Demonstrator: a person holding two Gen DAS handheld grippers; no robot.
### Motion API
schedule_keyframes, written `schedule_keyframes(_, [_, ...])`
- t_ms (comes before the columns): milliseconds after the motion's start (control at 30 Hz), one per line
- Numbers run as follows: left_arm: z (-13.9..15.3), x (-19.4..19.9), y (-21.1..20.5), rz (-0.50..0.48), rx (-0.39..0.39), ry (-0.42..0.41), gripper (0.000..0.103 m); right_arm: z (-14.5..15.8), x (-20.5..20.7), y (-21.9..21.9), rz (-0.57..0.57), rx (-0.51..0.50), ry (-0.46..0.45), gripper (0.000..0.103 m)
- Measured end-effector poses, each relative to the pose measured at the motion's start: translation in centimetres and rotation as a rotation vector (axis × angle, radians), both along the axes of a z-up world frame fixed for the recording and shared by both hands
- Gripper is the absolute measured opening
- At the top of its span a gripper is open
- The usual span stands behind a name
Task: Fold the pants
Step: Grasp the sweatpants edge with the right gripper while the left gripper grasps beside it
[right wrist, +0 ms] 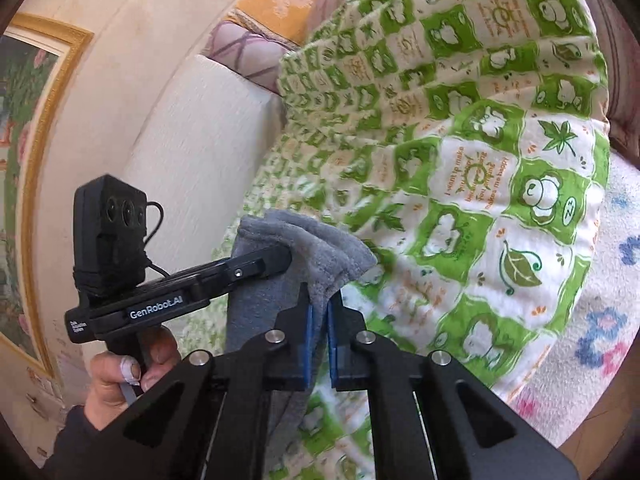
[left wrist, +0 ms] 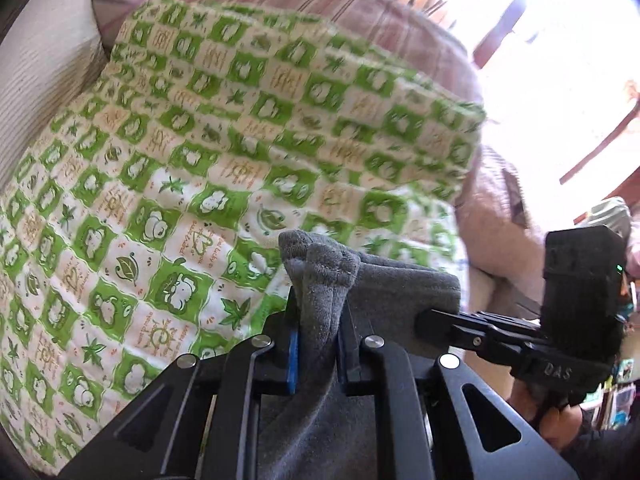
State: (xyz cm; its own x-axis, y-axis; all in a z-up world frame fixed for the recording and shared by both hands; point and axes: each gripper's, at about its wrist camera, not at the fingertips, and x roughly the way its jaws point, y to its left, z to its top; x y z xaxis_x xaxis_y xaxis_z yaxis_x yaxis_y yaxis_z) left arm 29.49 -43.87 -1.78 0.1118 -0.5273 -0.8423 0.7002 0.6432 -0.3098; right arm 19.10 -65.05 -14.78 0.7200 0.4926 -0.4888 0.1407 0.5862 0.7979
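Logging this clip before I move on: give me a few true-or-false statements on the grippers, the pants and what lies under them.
1. The left gripper is shut on the grey pants. True.
2. The right gripper hangs open, holding nothing. False: its blue pads pinch the grey pants too.
3. Beneath the pants lies a green-and-white patterned quilt. True.
4. The pants are bright red denim. False: they are a soft grey fleece-like fabric.
5. The two grippers grip the pants close together. True: each shows in the other's view, beside the cloth.
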Motion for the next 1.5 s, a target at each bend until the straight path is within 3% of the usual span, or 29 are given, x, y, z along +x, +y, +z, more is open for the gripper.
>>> schedule_keyframes(333, [6.0, -4.2, 8.0, 0.001, -0.209, -0.066, 0.013, 6.9, -3.3, 4.3, 0.122, -0.029, -0.164, 0.007])
schedule_keyframes(567, [7.0, -7.6, 15.1, 0.099, -0.283, -0.097, 0.013, 11.0, -6.1, 10.9, 0.293, -0.049, -0.253, 0.007])
schedule_keyframes(733, [7.0, -10.4, 21.0, 0.188, -0.346, -0.111, 0.013, 12.2, -7.5, 16.3, 0.414, -0.012, -0.290, 0.007])
schedule_keyframes(900, [5.3, -12.6, 26.4, 0.277, -0.371, -0.106, 0.013, 11.6, -8.1, 21.3, 0.528, 0.034, -0.288, 0.007])
schedule_keyframes(1100, [1.3, -14.3, 32.5, 0.404, -0.377, -0.060, 0.013, 8.7, -8.0, 27.4, 0.641, 0.071, -0.230, 0.007])
schedule_keyframes(1300, [-2.7, -14.5, 35.7, 0.481, -0.343, -0.004, 0.014, 5.3, -7.5, 31.4, 0.698, 0.051, -0.175, 0.007])
schedule_keyframes(1500, [-4.7, -15.3, 37.4, 0.525, -0.319, 0.025, 0.017, 3.2, -7.3, 32.8, 0.729, 0.015, -0.130, 0.007])
